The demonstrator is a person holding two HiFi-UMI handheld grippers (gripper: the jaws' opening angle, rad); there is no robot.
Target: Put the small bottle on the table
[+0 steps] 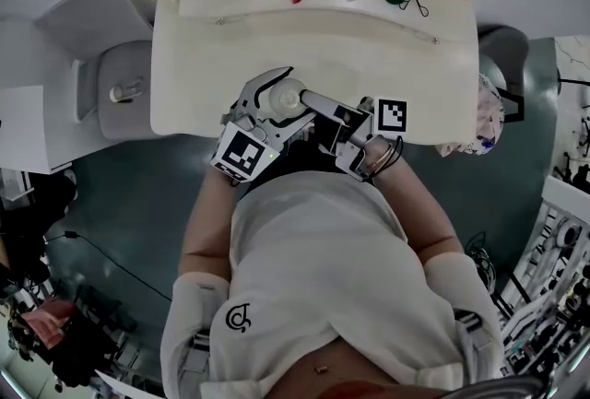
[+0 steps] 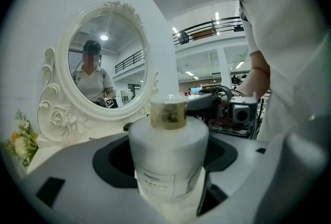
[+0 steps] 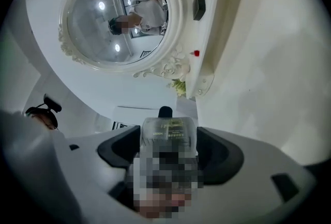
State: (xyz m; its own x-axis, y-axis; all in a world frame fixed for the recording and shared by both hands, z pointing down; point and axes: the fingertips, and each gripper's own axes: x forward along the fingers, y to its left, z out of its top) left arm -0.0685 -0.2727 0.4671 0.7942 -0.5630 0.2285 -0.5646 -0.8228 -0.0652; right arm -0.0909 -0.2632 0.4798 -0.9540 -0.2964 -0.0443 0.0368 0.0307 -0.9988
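White bottle (image 2: 168,145), gold neck band, clear cap, stands upright in the left gripper (image 2: 166,160) near the counter (image 1: 212,93) front edge. A smaller clear-topped bottle (image 3: 169,132) sits clamped in the right gripper (image 3: 169,158).

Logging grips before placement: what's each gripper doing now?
Left gripper: closed on the white bottle.
Right gripper: closed on a small clear-topped item.

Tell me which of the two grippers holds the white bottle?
The left gripper: it grips a white bottle with a gold neck. The right gripper holds a small clear container instead.
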